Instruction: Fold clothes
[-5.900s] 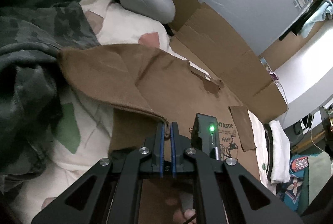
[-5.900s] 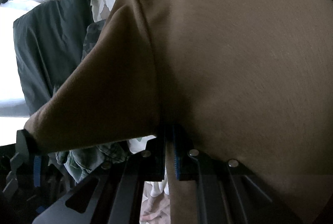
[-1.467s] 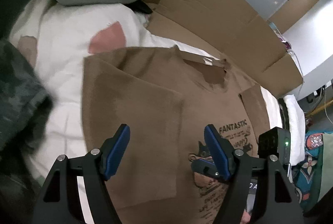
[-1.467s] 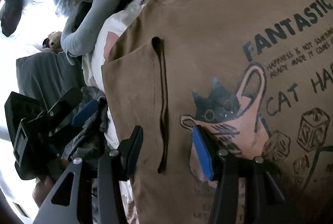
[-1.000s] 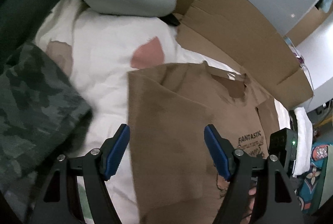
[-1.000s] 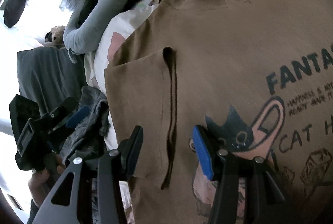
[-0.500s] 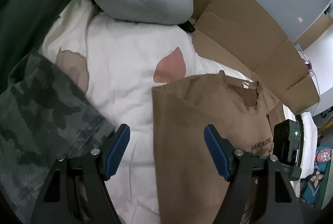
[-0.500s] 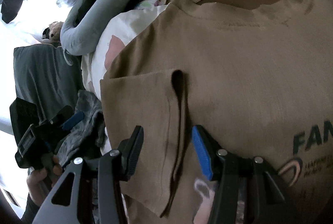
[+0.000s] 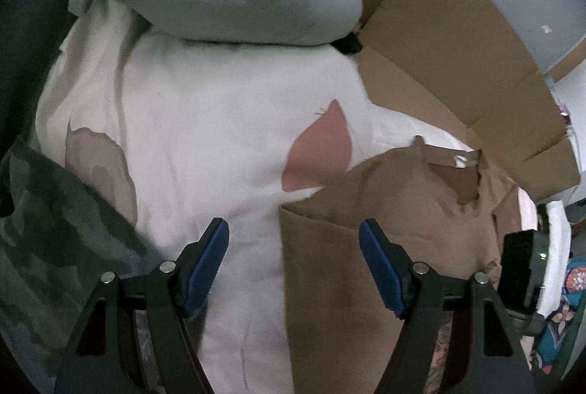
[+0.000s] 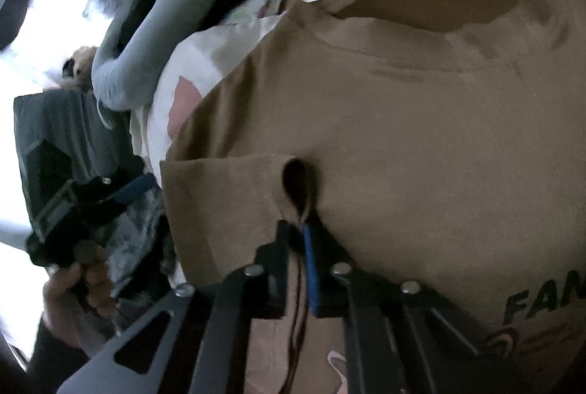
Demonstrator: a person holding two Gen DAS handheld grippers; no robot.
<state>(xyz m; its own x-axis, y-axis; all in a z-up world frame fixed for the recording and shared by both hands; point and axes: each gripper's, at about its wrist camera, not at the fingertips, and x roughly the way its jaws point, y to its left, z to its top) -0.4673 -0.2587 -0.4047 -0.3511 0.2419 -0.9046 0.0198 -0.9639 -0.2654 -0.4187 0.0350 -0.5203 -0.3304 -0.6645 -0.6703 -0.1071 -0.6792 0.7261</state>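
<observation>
One brown T-shirt [image 10: 421,137], two grippers.

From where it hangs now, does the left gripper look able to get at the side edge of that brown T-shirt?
Probably yes. The left gripper is open, and the brown T-shirt's folded side edge lies between its fingers on the white bedsheet, with nothing covering it. The camouflage garment lies off to the side.

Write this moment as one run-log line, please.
task: fold clothes | right gripper: shut on brown T-shirt sleeve fold | left gripper: open, over T-shirt edge, holding nothing | surface: white bedsheet
</observation>
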